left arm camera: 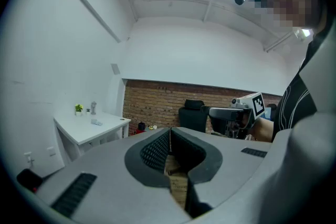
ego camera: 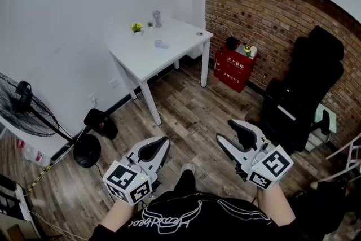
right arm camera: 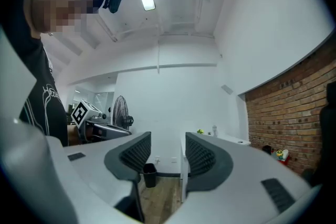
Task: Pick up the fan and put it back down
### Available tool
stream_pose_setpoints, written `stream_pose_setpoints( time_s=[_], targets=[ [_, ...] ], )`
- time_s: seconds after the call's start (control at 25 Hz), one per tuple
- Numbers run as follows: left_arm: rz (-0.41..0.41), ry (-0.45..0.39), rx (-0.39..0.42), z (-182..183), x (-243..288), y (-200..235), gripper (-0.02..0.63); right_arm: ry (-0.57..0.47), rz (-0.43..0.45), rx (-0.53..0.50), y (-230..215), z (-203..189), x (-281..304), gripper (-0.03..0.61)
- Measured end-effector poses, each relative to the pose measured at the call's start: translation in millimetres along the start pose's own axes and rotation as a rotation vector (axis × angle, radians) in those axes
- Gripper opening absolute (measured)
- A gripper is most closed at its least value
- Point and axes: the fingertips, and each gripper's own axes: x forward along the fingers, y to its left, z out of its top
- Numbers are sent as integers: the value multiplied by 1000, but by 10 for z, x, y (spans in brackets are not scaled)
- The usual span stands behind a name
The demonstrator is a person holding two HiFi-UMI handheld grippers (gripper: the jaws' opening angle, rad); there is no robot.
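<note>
Judging from the layout, the approach step is in hand and no pick-up has begun. The fan point(ego camera: 25, 113) stands on the wooden floor point(ego camera: 192, 115) against the white wall, at the person's far left and well apart from both tools. The left gripper point(ego camera: 158, 147) is held with its jaws together on nothing. The right gripper point(ego camera: 227, 132) is held with its jaws apart and nothing between them. A turn to the left and a walk up to the fan are called for next, probably followed by a grip on the pole point(ego camera: 62, 131). The fan's long axis is upright, running from the round base point(ego camera: 86, 150) to the cage. The cage seems turned away from the white table point(ego camera: 169, 45), though this is not certain.
</note>
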Motion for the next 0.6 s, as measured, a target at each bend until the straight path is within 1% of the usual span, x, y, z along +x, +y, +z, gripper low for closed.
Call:
stream_pose_setpoints(
  time_s=[0.08,0.16,0.2,0.24,0.36,0.4,0.48,0.6],
  targets=[
    [6,-2,-20,-49,54,98,34,4,-9,5,-85,-37,34,228],
    [9,-3,-35,-94,126,218,34,7,-18,4,-173,-83,99,247],
    [8,-2,-40,-117,171,283,34,13,-28,-3,-228,-117,144,297],
    [7,1,-46,-143,220,350,34,21,-38,-9,-287,-158,193,319],
    [8,16,-62,-224,391,573,34,35,-55,7,-465,-286,379,321],
    [9,20,-63,-237,460,662,34,32,-57,13,-534,-317,465,331],
    [9,24,-65,-242,612,857,34,31,-53,9,-680,-362,677,383],
    [11,32,-71,-207,864,1239,34,44,-31,7,-917,-407,1086,387]
  ],
)
